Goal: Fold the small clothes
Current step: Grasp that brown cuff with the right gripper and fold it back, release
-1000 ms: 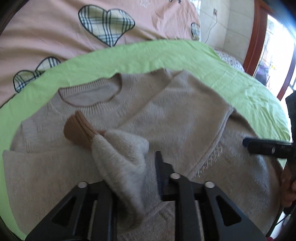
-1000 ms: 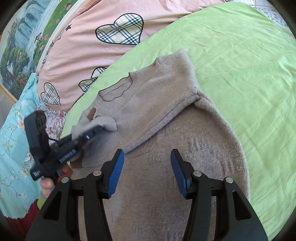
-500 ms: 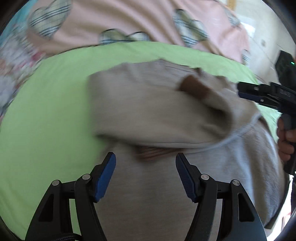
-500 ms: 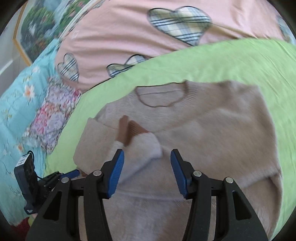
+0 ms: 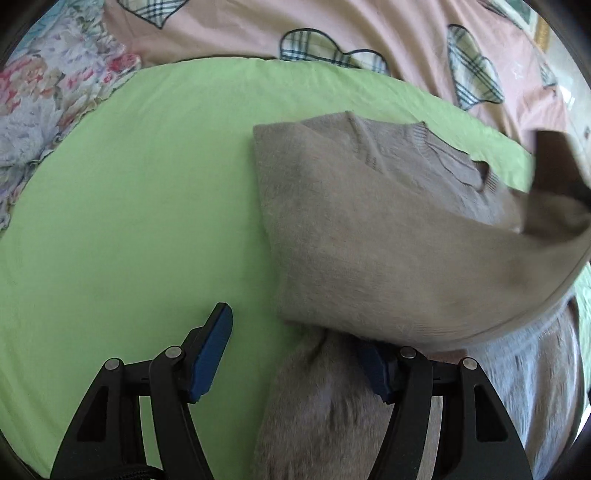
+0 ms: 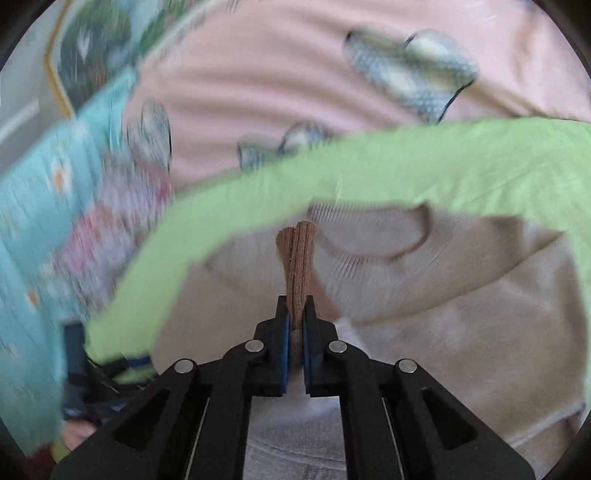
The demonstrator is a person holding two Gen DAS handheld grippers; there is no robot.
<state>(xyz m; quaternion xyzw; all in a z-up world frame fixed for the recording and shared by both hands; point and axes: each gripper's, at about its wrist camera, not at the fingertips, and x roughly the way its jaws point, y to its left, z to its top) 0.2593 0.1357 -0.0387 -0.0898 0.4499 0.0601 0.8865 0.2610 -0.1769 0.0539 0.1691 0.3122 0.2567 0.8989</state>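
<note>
A small beige knitted sweater lies on a light green bedsheet, one sleeve drawn across its body. The sleeve's brown ribbed cuff stands up between the narrow jaws of the right gripper, pinched tight. The left gripper is spread wide at the sweater's lower edge, fabric lying between its blue pads. A pink heart-patterned quilt lies beyond.

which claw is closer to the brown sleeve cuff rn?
Right. The right claw is shut on the brown cuff. The left claw is open at the sweater side edge, apart from the cuff.
</note>
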